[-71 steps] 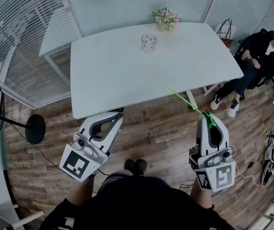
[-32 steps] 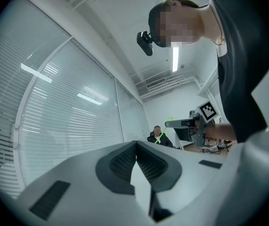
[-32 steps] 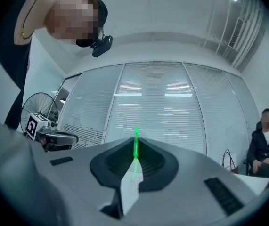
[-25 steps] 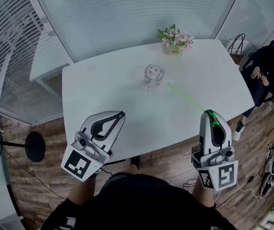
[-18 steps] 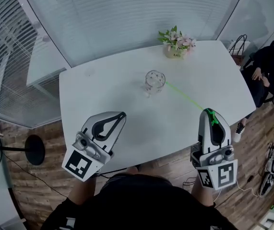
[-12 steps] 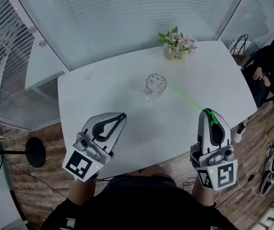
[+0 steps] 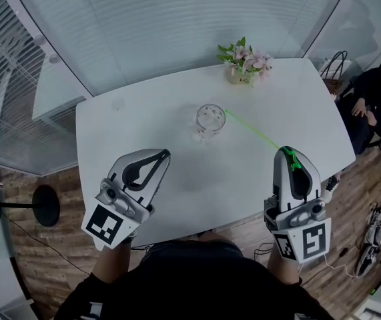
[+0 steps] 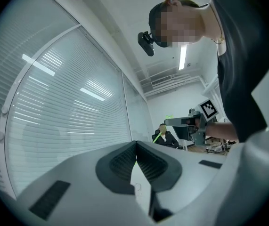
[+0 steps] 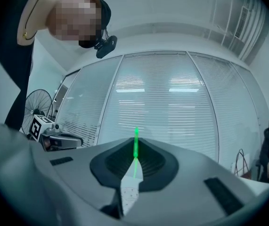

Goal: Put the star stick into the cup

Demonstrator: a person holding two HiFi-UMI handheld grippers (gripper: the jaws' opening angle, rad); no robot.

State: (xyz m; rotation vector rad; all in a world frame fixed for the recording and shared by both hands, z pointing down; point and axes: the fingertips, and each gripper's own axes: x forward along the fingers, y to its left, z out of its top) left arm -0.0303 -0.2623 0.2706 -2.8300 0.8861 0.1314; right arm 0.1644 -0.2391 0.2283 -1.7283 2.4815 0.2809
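Observation:
A clear glass cup (image 7: 208,120) stands upright near the middle of the white table (image 7: 130,119). My right gripper (image 7: 285,154) is shut on a thin green star stick (image 7: 257,134). The stick reaches up and left, and its far tip ends just right of the cup's rim. From the right gripper view, the stick (image 9: 135,146) pokes straight out between the closed jaws of that gripper (image 9: 134,158). My left gripper (image 7: 164,154) hovers over the table's near left part, below and left of the cup. Its jaws (image 8: 135,149) are shut with nothing in them.
A small pot of pink flowers (image 7: 243,60) sits at the table's far edge, behind the cup. A person (image 7: 377,95) sits on a chair past the table's right end. A fan's stand (image 7: 45,205) is on the wood floor at the left. Glass walls with blinds enclose the far side.
Both grippers have moved forward over the table toward the cup. The stick's tip, which was well to the right of the cup, now lies beside its rim.

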